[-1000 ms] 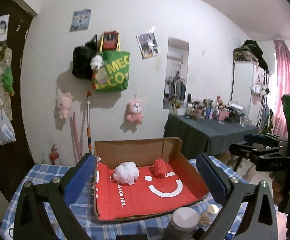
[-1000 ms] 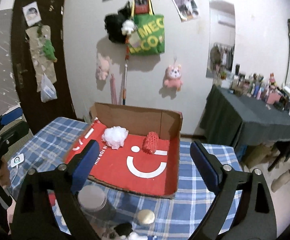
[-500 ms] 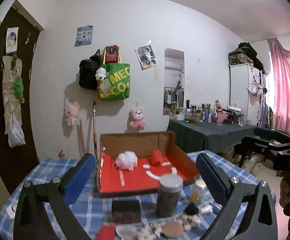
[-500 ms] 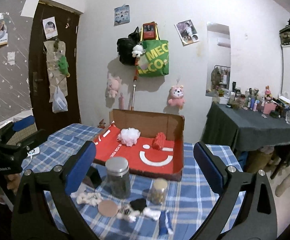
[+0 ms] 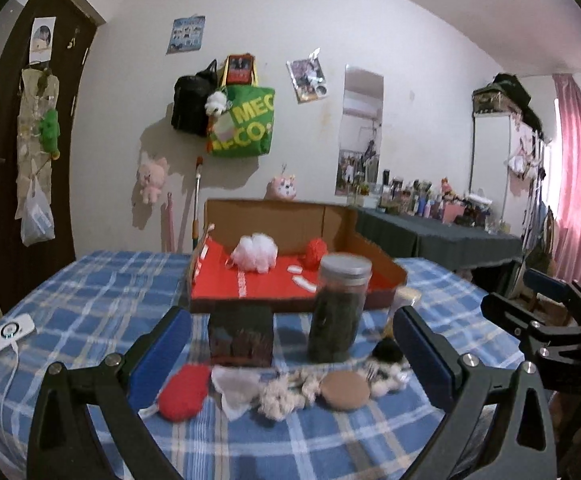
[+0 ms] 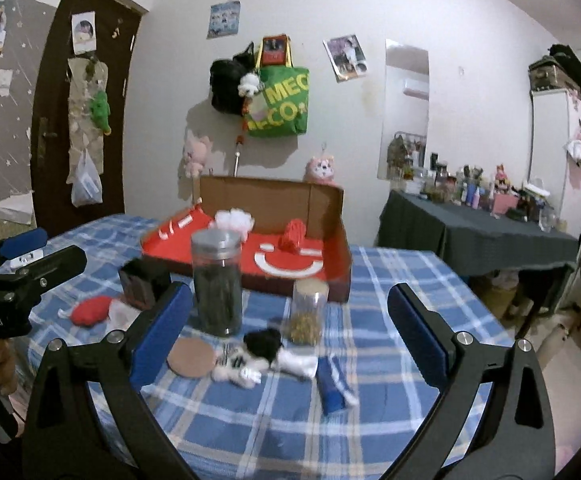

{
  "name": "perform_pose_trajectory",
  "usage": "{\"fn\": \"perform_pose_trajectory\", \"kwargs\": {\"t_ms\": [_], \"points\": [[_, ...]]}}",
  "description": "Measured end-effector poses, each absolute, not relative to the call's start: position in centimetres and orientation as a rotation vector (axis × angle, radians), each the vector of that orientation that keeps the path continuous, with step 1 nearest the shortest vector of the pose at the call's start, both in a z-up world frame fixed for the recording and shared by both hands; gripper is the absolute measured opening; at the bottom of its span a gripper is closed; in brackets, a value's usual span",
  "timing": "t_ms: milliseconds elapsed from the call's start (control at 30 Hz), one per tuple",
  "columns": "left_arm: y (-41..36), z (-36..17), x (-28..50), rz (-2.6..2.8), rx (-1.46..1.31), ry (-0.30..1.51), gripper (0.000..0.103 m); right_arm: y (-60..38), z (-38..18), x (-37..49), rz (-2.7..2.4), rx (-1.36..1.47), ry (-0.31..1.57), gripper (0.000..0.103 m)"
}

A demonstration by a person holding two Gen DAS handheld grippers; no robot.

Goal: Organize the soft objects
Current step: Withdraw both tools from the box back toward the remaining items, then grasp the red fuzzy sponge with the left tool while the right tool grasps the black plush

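A cardboard box point(image 5: 374, 258) with a red floor holds a white puff point(image 5: 256, 252) and a red ball point(image 5: 316, 252). In front of it on the checked cloth lie a red soft pad point(image 5: 182, 394), a white cloth point(image 5: 234, 388), a beige rope toy point(image 5: 286, 394) and a black-and-white plush point(image 6: 258, 350). A blue sock point(image 6: 332, 384) lies nearest the right gripper. My left gripper point(image 5: 290, 360) hangs open over the red pad and rope toy. My right gripper point(image 6: 286, 336) is open above the plush, holding nothing.
A tall lidded jar point(image 6: 216, 284), a small jar point(image 6: 309, 312), a dark box point(image 5: 240, 334) and a brown disc point(image 6: 191, 358) stand among the soft things. A white device point(image 5: 10, 330) lies at the table's left edge. A dark table point(image 6: 474, 232) stands at the right.
Both views have dropped and drawn back from the cardboard box. The jars, dark box and loose soft things in front of it have come into sight. Both grippers stay open.
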State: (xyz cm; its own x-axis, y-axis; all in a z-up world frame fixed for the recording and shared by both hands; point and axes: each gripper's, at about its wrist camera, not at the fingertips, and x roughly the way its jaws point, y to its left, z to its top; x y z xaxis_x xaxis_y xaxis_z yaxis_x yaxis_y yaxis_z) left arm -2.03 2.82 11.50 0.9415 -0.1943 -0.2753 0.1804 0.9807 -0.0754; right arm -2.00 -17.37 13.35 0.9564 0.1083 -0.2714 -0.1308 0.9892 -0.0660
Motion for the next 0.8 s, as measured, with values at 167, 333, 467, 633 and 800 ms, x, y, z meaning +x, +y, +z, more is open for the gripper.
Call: {"fn": "perform_pose_trajectory", "kwargs": {"t_ms": [167, 333, 467, 633, 800], "points": [[3.0, 9.2, -1.2, -0.189, -0.045, 0.353, 0.103, -17.4, 10.4, -1.0, 0.122, -0.056, 0.338, 0.100], [3.5, 8.0, -0.4, -0.167, -0.047, 0.391, 0.103, -17.6, 8.2, 0.3, 0.128, -0.023, 0.406, 0.100], [4.6, 7.2, 0.5, -0.155, -0.065, 0.430, 0.103, -17.3, 7.1, 1.1, 0.134, -0.018, 0.440, 0.100], [6.3, 6.4, 1.7, -0.117, -0.062, 0.460, 0.103, -16.7, 5.7, 2.7, 0.147, -0.010, 0.490, 0.100], [8.2, 5.9, 3.7, -0.084, -0.045, 0.511, 0.103, -16.1, 4.7, 4.4, 0.161, -0.005, 0.532, 0.100]]}}
